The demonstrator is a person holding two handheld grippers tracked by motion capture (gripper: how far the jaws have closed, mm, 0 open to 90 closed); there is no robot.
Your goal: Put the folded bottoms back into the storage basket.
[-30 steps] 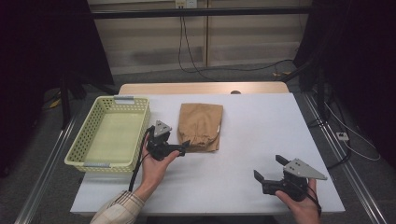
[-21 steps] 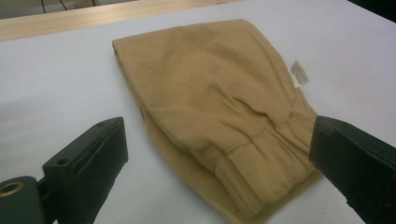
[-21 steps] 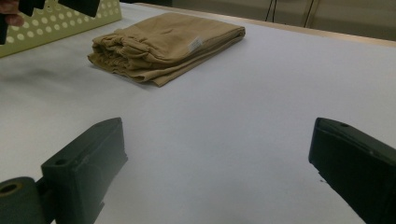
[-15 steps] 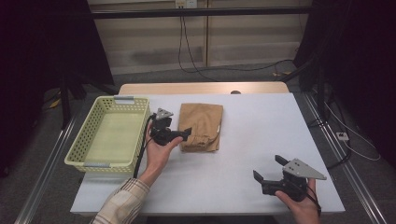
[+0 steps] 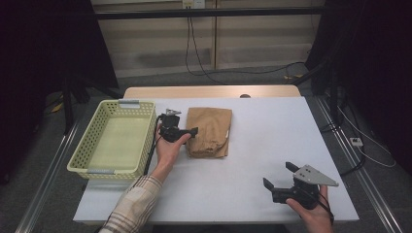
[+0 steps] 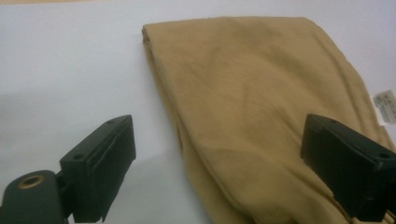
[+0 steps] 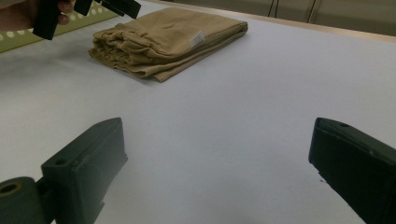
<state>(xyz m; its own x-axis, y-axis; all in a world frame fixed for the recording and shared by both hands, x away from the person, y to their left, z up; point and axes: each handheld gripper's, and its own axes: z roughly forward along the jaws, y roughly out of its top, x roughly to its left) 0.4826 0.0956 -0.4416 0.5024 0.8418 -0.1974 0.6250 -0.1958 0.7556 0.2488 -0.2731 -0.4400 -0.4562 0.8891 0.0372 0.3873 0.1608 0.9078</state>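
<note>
Folded tan cloth garment (image 5: 209,131) lies flat on the white counter (image 5: 272,145), just right of the pale yellow-green perforated plastic basket (image 5: 114,139) and well apart from your right hand. A small white label (image 6: 385,105) sticks out at its right edge.

Over the last second you have carried your left hand-held gripper (image 5: 190,132) away from the basket's near corner and forward to the garment's left edge, and it now sits low over that edge. Its jaws have just been closing a little, yet they remain spread wide. In the left gripper view one black jaw stands over bare counter to the left of the fold and the other over the cloth itself, so the fabric's edge is between them but nothing is pinched.

Your right hand-held gripper (image 5: 281,182) has not shifted: it rests near the front right of the counter, jaws spread, nothing between them.

To my eye this means the reach is nearly done and the grasp is next. You would need to lower the jaws around the stacked layers at the folded edge before pressing them together, or you may catch only the top layer and unfold the pile on the lift.
</note>
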